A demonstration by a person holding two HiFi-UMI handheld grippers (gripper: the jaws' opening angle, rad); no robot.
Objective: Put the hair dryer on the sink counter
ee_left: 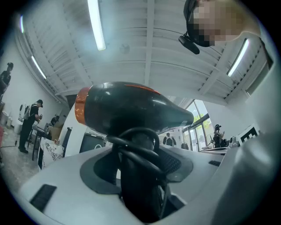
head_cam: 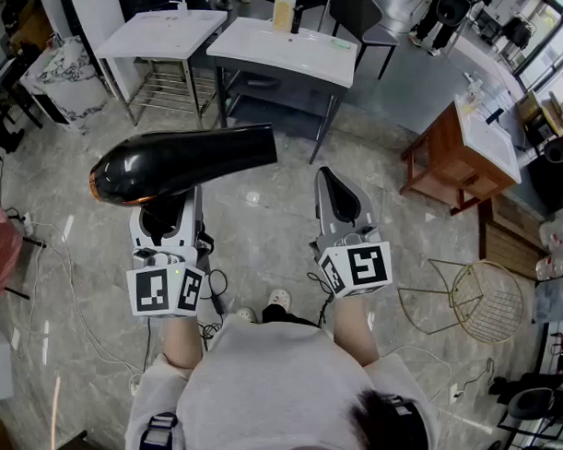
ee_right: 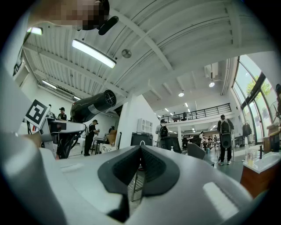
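Note:
The black hair dryer (head_cam: 182, 161) with an orange ring at its rear is held up in the air, nozzle pointing right. My left gripper (head_cam: 167, 211) is shut on its handle from below. In the left gripper view the hair dryer (ee_left: 131, 110) fills the middle, its cord (ee_left: 136, 147) looped round the handle between the jaws of that gripper (ee_left: 138, 176). My right gripper (head_cam: 331, 184) is beside it, shut and holding nothing; its jaws meet in the right gripper view (ee_right: 140, 162), where the hair dryer (ee_right: 92, 105) shows at upper left. The white sink counter (head_cam: 288, 49) stands ahead across the floor.
A second white counter (head_cam: 164, 33) stands left of the sink counter, which bears a bottle (head_cam: 283, 9). A wooden vanity (head_cam: 464, 147) is at the right, and a wire basket (head_cam: 486, 300) below it. Cables (head_cam: 50, 257) trail over the grey marble floor at left.

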